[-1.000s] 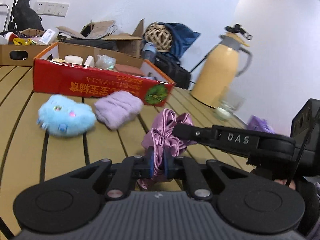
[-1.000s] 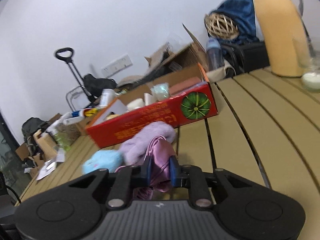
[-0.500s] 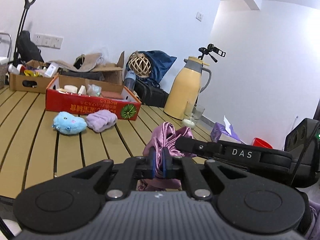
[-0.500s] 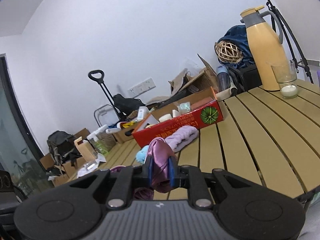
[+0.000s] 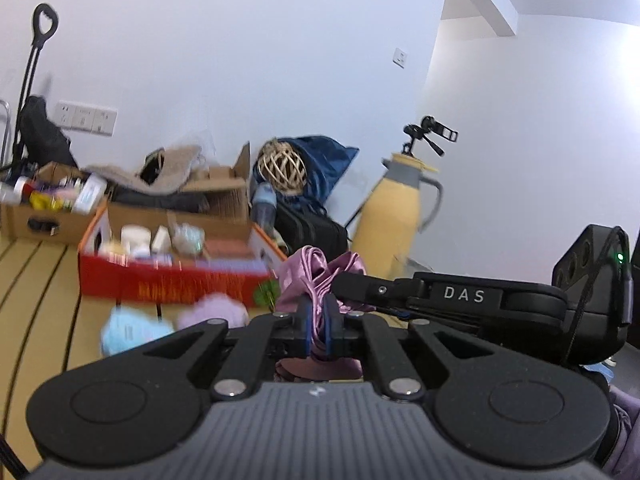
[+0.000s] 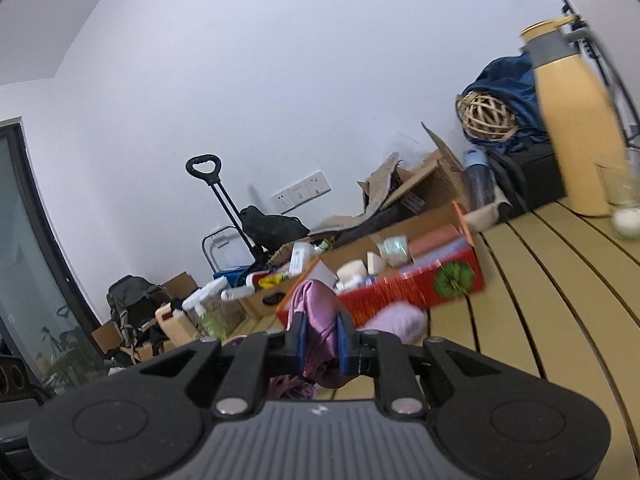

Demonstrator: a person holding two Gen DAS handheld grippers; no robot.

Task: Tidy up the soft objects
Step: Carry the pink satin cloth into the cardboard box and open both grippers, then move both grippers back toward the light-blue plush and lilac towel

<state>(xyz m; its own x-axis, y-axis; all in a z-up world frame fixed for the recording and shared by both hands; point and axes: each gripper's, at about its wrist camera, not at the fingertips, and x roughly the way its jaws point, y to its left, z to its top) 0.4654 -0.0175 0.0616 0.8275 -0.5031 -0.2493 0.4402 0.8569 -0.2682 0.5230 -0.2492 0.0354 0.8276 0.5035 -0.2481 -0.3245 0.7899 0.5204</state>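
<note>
Both claws, left (image 5: 317, 322) and right (image 6: 321, 340), are clamped on the pink satin cloth (image 5: 316, 272). Far left on the worktop (image 6: 560, 280), the red box (image 5: 168, 280) holds blurred items, perhaps small jars.

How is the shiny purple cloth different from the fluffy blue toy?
The shiny purple cloth is smooth and satiny with folds; the fluffy blue toy looks fuzzy. The cloth is pinched by the left claw and the right claw and held up, while the toy lies on the wooden table, untouched. Both are soft.
</note>
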